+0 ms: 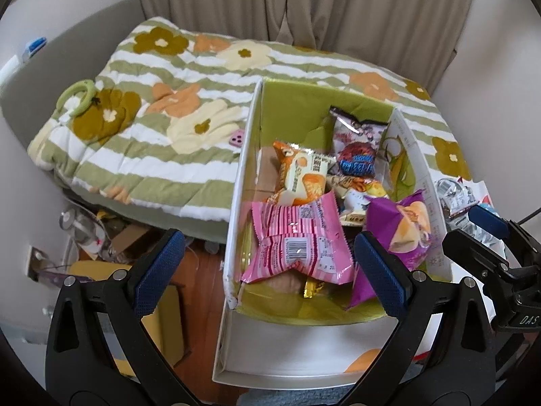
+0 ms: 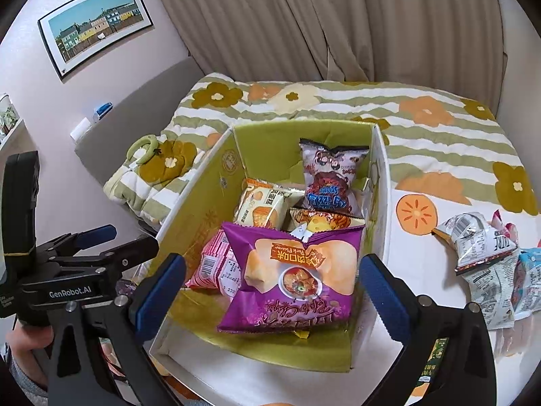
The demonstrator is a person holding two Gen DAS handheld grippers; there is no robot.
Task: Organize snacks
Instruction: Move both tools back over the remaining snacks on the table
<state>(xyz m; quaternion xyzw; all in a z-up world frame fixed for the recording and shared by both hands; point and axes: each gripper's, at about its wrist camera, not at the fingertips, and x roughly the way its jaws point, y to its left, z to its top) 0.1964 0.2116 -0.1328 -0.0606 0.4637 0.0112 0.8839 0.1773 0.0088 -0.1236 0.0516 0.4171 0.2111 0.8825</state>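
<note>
Hovering spread and empty above the box (image 2: 189,203), both the left gripper (image 1: 267,264) and right gripper (image 2: 270,291) had snacks packed inside it, the purple chip bag (image 2: 294,270) topmost, while loose packets (image 2: 480,247) lay beside it, apparently awaiting collection.

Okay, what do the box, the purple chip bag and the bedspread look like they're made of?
The box looks like printed cardboard: stiff folded flaps, matte green inside, a worn white edge. The purple chip bag seems to be glossy plastic film, crinkled, with crimped seams. The bedspread looks like soft quilted cotton-type fabric, puffy and matte; the exact fibre can't be told.
</note>
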